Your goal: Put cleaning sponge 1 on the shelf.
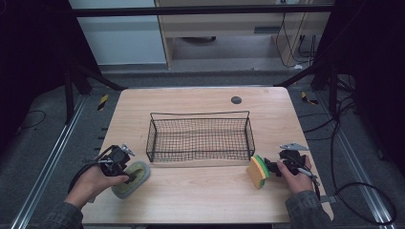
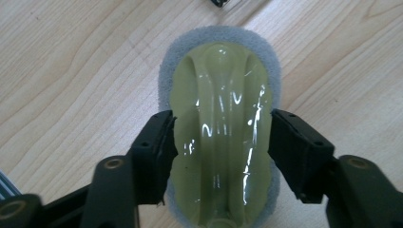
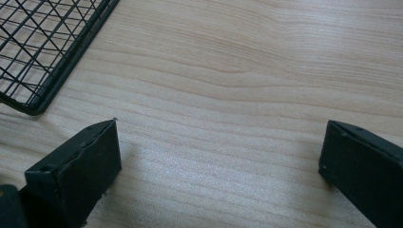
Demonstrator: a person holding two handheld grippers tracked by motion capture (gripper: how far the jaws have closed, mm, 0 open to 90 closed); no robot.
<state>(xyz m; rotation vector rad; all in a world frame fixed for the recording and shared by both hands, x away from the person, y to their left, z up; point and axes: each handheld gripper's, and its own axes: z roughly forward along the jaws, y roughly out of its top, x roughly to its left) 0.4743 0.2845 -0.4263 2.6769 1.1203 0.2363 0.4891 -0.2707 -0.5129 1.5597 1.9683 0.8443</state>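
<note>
1. Straddling the scrubber (image 2: 221,80), the left gripper (image 2: 222,142) has one black jaw on each flank of the glossy yellow-green handle, and both pads appear to press on its sides: a pinch across the waist.
2. In the high view, the scrubber (image 1: 135,177) lies flat on the table (image 1: 200,195) near its front left corner, just outside the wire basket (image 1: 200,136), with the left gripper (image 1: 128,176) right over it.
3. Handling call: it looks light. The moulded top looks stiff and shiny, so probably slick, and the grey pad under it is soft and will give.
4. Best hold, then, is where the jaws sit now, on the hard narrow middle and not on the squashy grey rim.
5. Watch for the smooth plastic sliding out if the squeeze is weak or off-centre.
6. Over on the right, the right gripper (image 3: 218,161) has its jaws spread wide with only bare wood between them, and a corner of the basket (image 3: 43,52) sits off to one side.
7. From above, the right gripper (image 1: 268,167) sits just beside a yellow-and-green sponge (image 1: 258,171) standing on edge near the basket's front right corner.
</note>
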